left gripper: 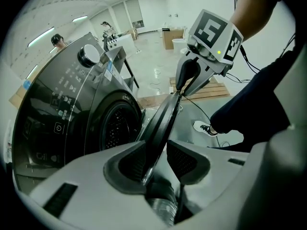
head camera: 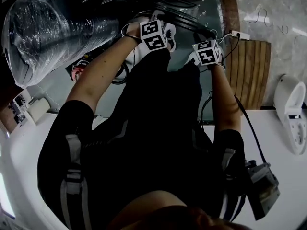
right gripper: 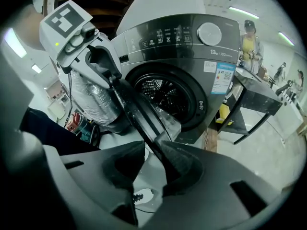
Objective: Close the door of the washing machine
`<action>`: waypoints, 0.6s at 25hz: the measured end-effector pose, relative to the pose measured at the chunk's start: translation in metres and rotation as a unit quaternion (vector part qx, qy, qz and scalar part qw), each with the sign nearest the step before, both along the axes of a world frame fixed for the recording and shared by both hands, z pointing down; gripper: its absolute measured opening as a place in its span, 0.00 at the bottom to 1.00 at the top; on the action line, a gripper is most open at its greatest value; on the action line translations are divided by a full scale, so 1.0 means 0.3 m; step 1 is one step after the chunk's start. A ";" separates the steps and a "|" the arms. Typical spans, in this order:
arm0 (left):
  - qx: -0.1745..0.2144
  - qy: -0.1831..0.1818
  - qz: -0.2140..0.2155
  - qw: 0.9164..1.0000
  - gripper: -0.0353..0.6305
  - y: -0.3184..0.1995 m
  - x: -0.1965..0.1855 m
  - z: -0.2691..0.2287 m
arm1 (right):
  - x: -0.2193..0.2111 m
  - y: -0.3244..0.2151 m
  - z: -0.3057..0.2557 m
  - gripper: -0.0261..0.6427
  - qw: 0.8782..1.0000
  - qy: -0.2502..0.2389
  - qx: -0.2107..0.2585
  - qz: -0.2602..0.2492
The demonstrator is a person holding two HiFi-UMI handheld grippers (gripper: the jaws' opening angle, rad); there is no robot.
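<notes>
The round dark door with its clear bowl [right gripper: 144, 111] stands open from the dark grey front-loading washing machine [right gripper: 192, 51], edge-on to both tools. Its rim runs between the jaws of the left tool [left gripper: 157, 154] and, further along, between those of the right tool [right gripper: 149, 155]. Each tool is fairly wide. One pad touches the rim and a sliver of gap shows at the other, so neither visibly clamps it.

The door looks rigid and moderately heavy, and it should swing with little force. Its glossy rim is probably slippery, and the bowl is best left alone. The rim is the sensible hold. A flat push from the outer pad likely serves better than a pinch, and the latch may want a firm last press.

Between the tools and the round drum opening [right gripper: 165, 92] the swing path looks free. The silvery plastic-wrapped roll [right gripper: 91, 97] stands beyond the left tool on the door's outer side, clear of the swing. The risk is each tool's inner jaw. Astride the rim, it could be caught between door and washing machine unless it is withdrawn first.
</notes>
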State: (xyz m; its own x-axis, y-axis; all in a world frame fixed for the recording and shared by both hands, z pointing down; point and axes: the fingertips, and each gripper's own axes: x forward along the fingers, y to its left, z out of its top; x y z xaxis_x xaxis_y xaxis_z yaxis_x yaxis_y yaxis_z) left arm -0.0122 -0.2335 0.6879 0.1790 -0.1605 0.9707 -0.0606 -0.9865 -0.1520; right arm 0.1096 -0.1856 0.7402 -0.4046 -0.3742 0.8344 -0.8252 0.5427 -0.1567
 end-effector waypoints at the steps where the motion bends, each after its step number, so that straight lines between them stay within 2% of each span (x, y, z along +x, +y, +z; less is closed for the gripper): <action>1: -0.001 0.003 -0.002 1.000 0.26 -0.008 0.002 0.000 | 0.005 -0.014 -0.001 0.21 1.000 0.002 0.000 0.004; 6: -0.001 0.013 -0.022 1.000 0.26 -0.066 0.020 -0.012 | 0.037 -0.096 -0.008 0.23 0.999 0.003 0.004 0.043; 11: 0.021 0.015 0.007 1.000 0.24 -0.121 0.035 -0.010 | 0.072 -0.184 -0.010 0.22 0.997 0.012 0.013 0.074; 15: 0.015 0.023 -0.005 1.000 0.23 -0.171 0.039 -0.011 | 0.088 -0.257 -0.013 0.22 0.996 0.010 0.023 0.091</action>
